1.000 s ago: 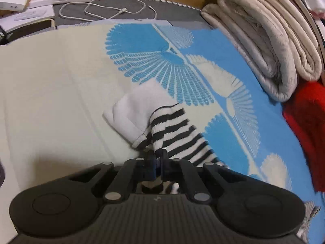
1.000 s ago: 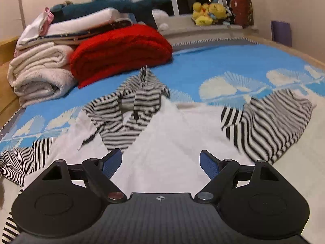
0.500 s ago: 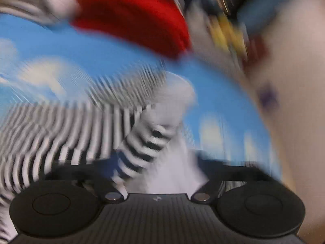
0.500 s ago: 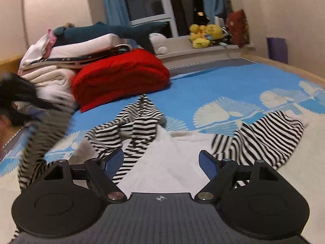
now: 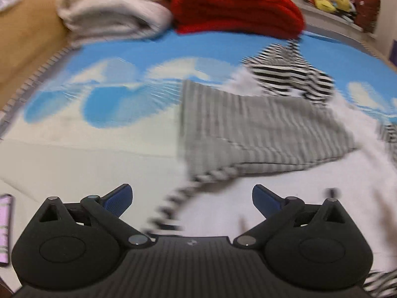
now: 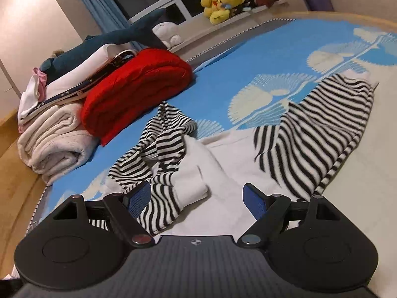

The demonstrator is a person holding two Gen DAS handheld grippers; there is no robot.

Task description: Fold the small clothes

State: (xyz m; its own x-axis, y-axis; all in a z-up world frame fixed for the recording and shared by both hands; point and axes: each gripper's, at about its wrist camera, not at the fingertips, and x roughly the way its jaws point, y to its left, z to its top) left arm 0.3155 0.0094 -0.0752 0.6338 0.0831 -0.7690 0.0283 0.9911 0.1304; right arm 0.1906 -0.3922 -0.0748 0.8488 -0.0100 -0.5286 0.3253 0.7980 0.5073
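A small white top with black-and-white striped sleeves and hood lies on the bed. Its left sleeve lies folded across the white body, blurred in the left wrist view, and also shows in the right wrist view. The right sleeve lies spread out to the right. The hood is bunched at the far side. My left gripper is open and empty just above the garment. My right gripper is open and empty over the white body.
A blue and cream patterned bedspread covers the bed. A folded red blanket and a stack of cream towels sit at the far left. A phone lies at the left edge. Plush toys sit on the windowsill.
My left gripper held the striped left sleeve shut, swung it across the garment's body and opened, letting it go. My right gripper stayed open and tilted slightly.
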